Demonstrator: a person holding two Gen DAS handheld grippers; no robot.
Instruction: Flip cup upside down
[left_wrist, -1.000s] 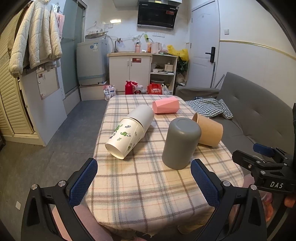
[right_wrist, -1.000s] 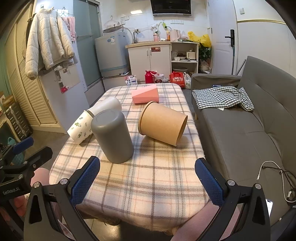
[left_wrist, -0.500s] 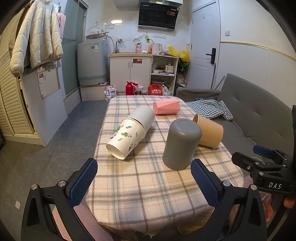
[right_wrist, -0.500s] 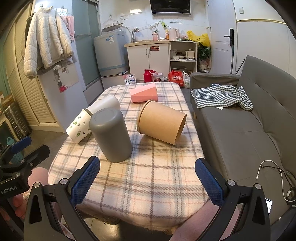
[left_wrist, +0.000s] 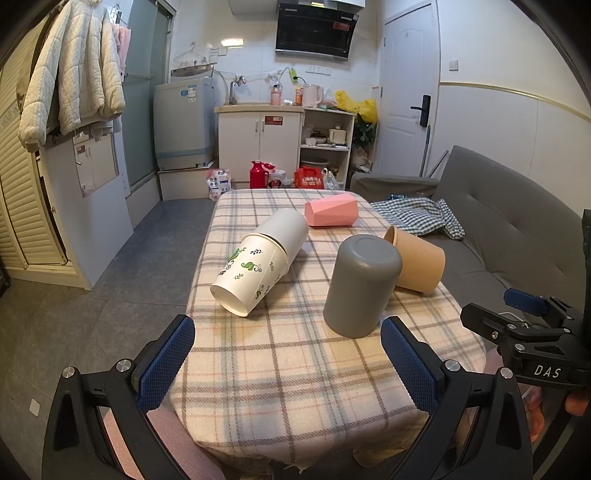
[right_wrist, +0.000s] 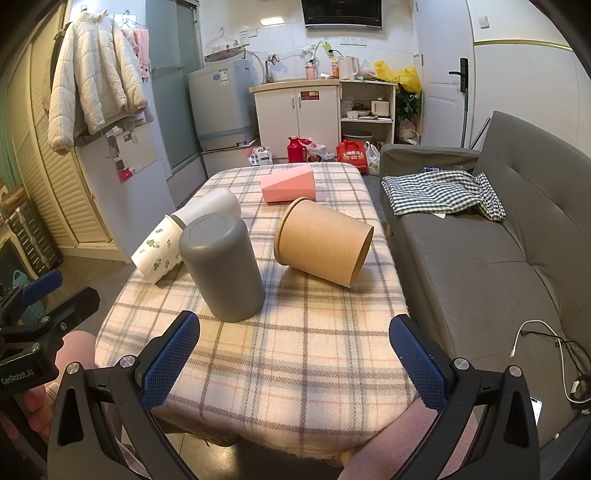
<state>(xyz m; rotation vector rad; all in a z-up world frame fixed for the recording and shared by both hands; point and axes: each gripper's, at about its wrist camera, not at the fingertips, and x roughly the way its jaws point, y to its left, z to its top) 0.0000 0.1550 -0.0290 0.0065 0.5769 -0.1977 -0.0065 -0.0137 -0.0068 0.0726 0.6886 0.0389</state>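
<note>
Here both tools, left (left_wrist: 288, 363) and right (right_wrist: 295, 358), gape empty, seemingly short of the inverted grey cup (right_wrist: 222, 267).

From my feed the room is evenly bright, lit by a ceiling lamp (left_wrist: 232, 41) at the back wall. Shadows on the tablecloth (left_wrist: 295, 354) are soft. Both views stay sharp, with fisheye bending and dark vignetted corners.
</note>
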